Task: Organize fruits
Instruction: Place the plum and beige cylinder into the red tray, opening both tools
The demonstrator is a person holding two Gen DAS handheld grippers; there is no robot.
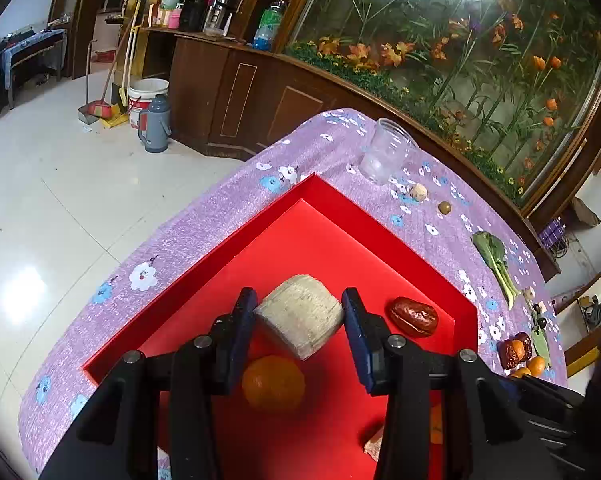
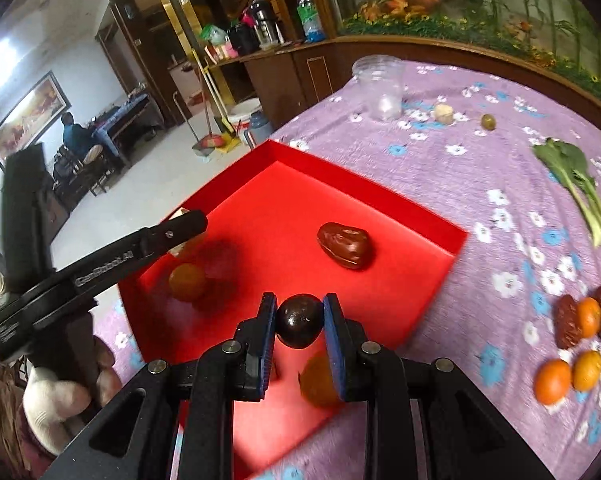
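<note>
The left gripper (image 1: pixel 299 322) is clamping a pale, rough-skinned chunk (image 1: pixel 300 316) over the red tray (image 1: pixel 380 216), while the right gripper (image 2: pixel 299 322) is pinching a small dark round fruit (image 2: pixel 299 321), likely a plum, above the tray's near edge. Both are looking light; the chunk is seeming firm and grippy across its flat sides, whereas the glossy plum is likely slipping or bruising unless held gently across its widest middle. Inside the tray, a red date (image 2: pixel 343 245) and an orange (image 1: pixel 273 382) are lying.
</note>
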